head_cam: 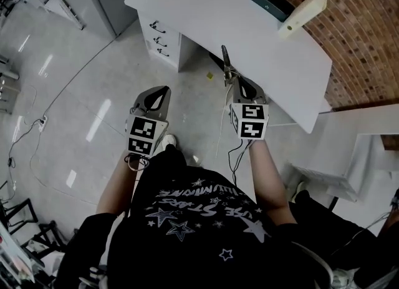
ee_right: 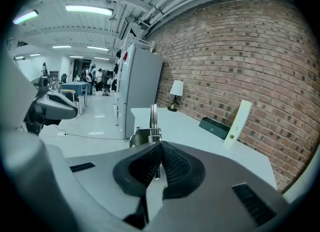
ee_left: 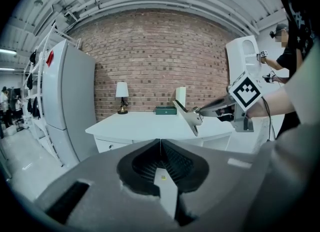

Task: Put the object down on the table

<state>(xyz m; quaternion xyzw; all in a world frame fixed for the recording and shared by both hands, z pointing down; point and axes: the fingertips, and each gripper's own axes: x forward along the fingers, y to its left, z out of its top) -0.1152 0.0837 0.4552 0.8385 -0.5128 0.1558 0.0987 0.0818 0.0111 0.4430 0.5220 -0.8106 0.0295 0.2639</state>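
The floor (head_cam: pixel 93 94) is where we think this could end badly. The white surface (head_cam: pixel 206 7) is broad and mostly bare, but in the head view the thing to be set down hangs just about over its near edge, not well inside it. As far as we can tell, it is also held above the top and does not touch it. If it were let go from there, we judge that it could strike the rim, bounce or slide, and drop off the front. A release from that height could also make it skid, since it is thin, hard and springy-looking. Carrying it further in over the surface and lower before opening would cut both risks. The right gripper (head_cam: pixel 235 83) has its jaws clenched tight on the base of a metal clip (ee_right: pixel 153 118), with no gap showing between the ribbed pads. The clip's two thin blades stick out forward, beyond the jaw tips. The left gripper (head_cam: pixel 161 93) hangs over the floor, well apart from the surface. Its jaws are pressed together with nothing between them, so it plays no part here.
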